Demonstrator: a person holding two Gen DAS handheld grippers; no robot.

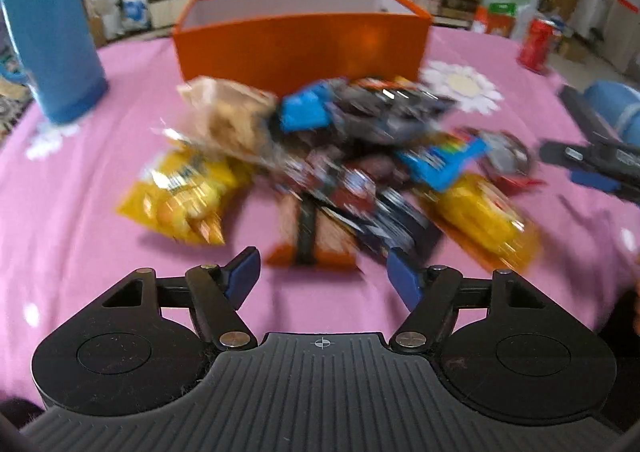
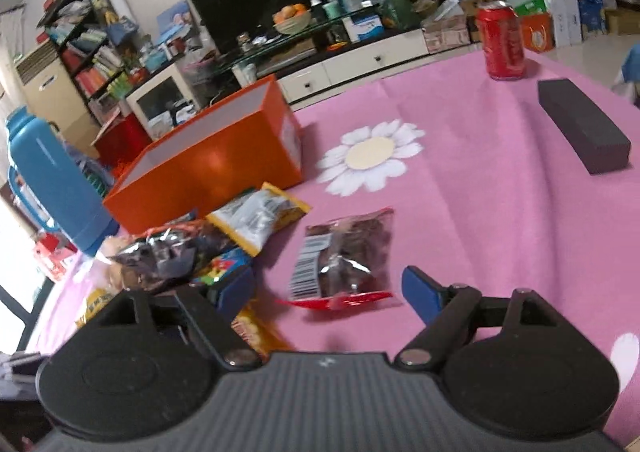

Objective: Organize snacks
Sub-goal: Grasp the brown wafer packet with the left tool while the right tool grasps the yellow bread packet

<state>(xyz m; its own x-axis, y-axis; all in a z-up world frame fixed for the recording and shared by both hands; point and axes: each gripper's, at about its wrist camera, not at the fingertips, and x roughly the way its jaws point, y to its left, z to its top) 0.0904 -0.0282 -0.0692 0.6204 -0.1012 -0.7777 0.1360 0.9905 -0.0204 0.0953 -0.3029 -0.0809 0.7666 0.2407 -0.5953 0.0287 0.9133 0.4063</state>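
A blurred pile of snack packets (image 1: 340, 155) lies on the pink tablecloth in front of an open orange box (image 1: 300, 47). My left gripper (image 1: 324, 272) hovers open just short of the pile, with an orange-edged packet (image 1: 310, 252) lying ahead of its blue fingertips (image 1: 244, 272), untouched. In the right wrist view my right gripper (image 2: 328, 292) stands open over a clear packet of dark snacks with a red edge (image 2: 344, 260), its pads apart from it. The rest of the pile (image 2: 208, 244) sits to the left, beside the orange box (image 2: 208, 167). The right gripper (image 1: 600, 159) also shows at the left view's right edge.
A tall blue thermos (image 1: 48, 23) (image 2: 52, 179) stands left of the box. A red can (image 2: 502, 43) and a dark oblong block (image 2: 580, 135) sit at the far right. A daisy coaster (image 2: 372, 155) lies flat behind the packets. Cluttered shelves and a TV stand lie beyond the table.
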